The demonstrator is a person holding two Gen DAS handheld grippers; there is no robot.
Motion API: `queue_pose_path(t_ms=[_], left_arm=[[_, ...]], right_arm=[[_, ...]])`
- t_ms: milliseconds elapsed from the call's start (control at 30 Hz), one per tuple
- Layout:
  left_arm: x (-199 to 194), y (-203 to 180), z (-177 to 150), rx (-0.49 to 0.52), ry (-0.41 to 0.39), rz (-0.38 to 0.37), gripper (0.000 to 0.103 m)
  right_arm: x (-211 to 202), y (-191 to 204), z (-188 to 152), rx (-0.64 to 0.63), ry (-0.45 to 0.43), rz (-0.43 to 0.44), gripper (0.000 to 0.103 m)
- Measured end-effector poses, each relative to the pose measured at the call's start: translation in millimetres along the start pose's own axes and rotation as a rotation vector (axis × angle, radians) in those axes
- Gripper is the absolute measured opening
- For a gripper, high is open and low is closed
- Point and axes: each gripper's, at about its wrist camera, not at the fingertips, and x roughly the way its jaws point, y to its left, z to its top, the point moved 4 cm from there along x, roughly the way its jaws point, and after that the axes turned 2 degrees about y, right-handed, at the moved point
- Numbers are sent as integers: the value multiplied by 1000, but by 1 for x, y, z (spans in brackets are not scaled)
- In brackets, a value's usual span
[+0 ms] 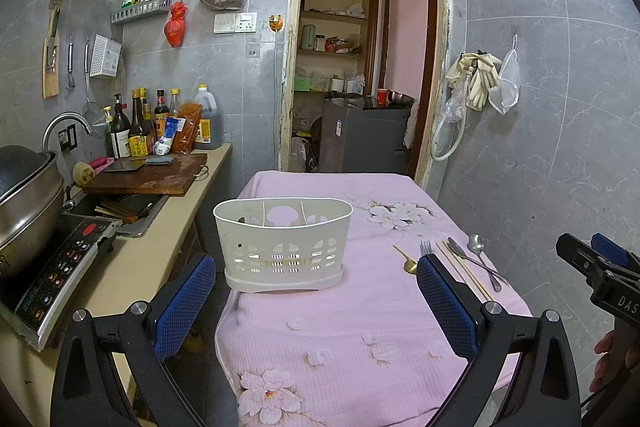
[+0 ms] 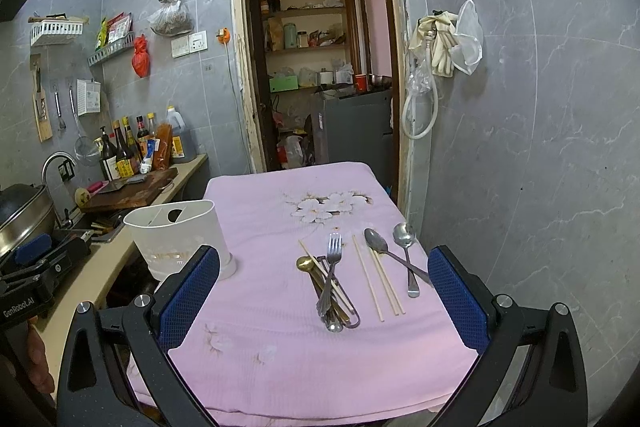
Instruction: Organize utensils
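Both grippers gaping, nothing held: left gripper (image 1: 316, 291) squared toward white caddy (image 1: 283, 243) at twelve o'clock, right gripper (image 2: 324, 291) over fork (image 2: 333, 267), spoons (image 2: 404, 259) and chopsticks (image 2: 378, 279) loose on pink-clothed bench (image 2: 280, 367), likely picking first.

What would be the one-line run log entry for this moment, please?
stage: start | left gripper: open, empty | right gripper: open, empty | utensils: loose on tablecloth | holder: looks empty

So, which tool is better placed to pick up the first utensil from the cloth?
Probably the right tool: it is open and faces the fork and chopsticks directly. The left tool, also open, faces the white holder; the utensils lie beside its right finger.
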Motion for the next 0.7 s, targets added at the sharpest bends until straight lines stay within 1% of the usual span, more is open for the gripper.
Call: queue_pose_path(t_ms=[633,700], left_arm=[[0,1,0,0,2,0,101],[2,3,-4,-2,2,1,101]], right_arm=[[1,2,-3,2,8,2,102],[1,1,-2,2,8,2,102]])
